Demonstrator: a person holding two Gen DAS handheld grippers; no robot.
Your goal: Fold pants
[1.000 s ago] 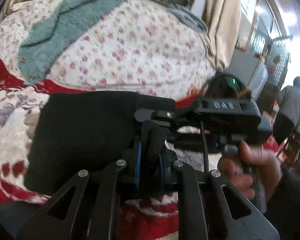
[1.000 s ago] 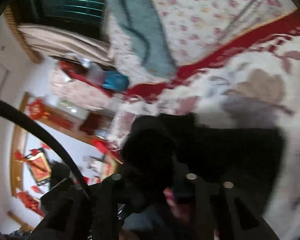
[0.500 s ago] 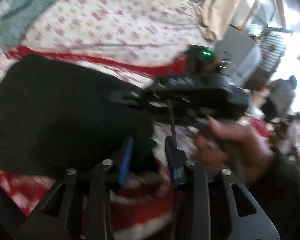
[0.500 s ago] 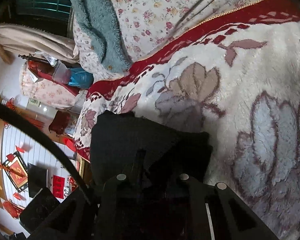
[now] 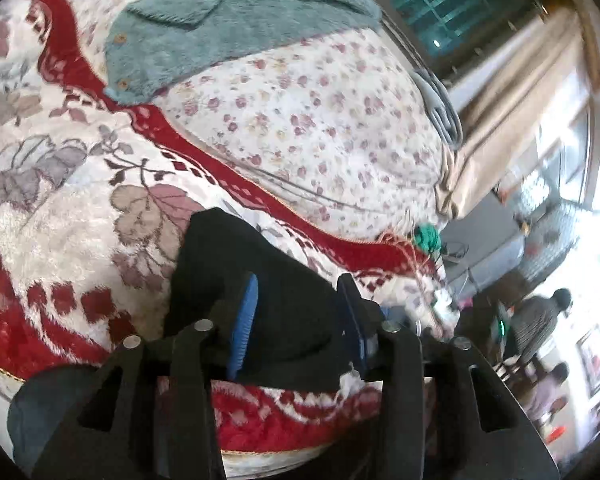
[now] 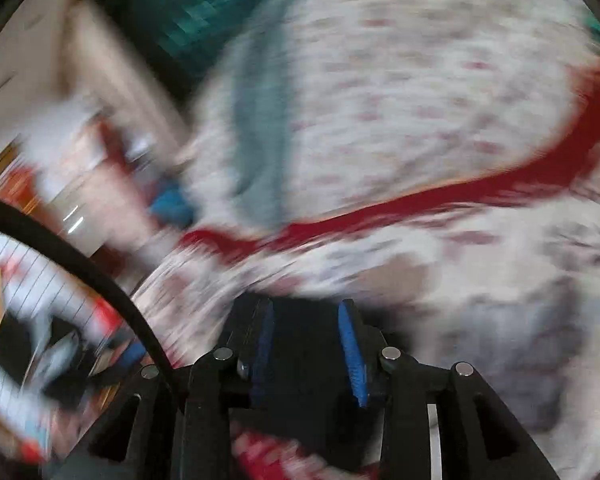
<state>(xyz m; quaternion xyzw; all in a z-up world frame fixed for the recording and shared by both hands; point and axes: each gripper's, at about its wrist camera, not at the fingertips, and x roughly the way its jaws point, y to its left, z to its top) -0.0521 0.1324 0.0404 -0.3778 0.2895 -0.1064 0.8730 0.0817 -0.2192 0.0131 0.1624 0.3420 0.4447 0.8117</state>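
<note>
- Left gripper, black with blue pads, has its jaws opening; the folded black fabric pants lie in the gap, and the pads stand clear of the cloth.
- Right gripper, of the same build, also has its jaws opening; dark cloth of the pants shows between its blue pads, but the right wrist view is too blurred to tell whether they touch it.
- No brand, label or readable writing shows on the pants, the grippers or the bedding.
- In the left wrist view the pants form a compact dark bundle on the near edge of the plush white blanket with red border and grey-pink leaf pattern. The bundle's visible long axis runs from near to far, leaning slightly left, with a rounded corner at its far end.
- Farther off lies a white quilt printed with small pink flowers, and on its far left part a fuzzy teal knitted garment with small buttons.
- To the right hangs a beige curtain, and beyond it stands a person in a striped top, well apart from the bed.
</note>
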